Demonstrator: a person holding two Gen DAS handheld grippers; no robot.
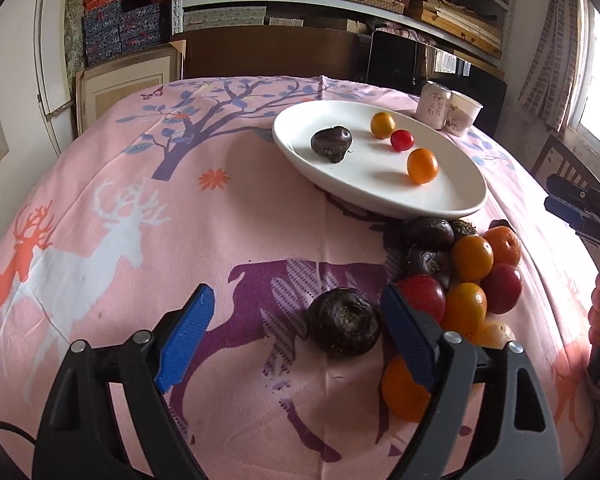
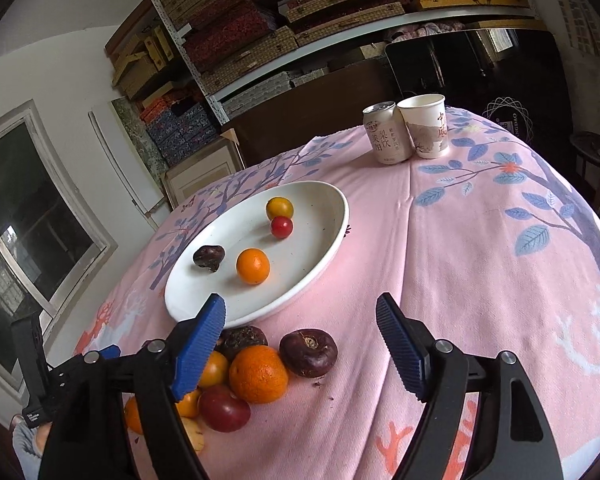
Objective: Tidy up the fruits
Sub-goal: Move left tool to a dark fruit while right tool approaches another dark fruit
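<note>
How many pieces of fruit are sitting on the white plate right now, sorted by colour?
Orange: 2, one at the near side and one at the far side
Red: 1, a small round one between the two orange ones
Dark brown: 1, a knobbly piece set apart from the others
Total: 4 on the white plate

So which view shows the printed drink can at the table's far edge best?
The right wrist view: the pale printed drink can stands whole, with its top and lettering visible, touching the white paper cup. In the left wrist view the same can is smaller, near the plate's far rim.
</note>
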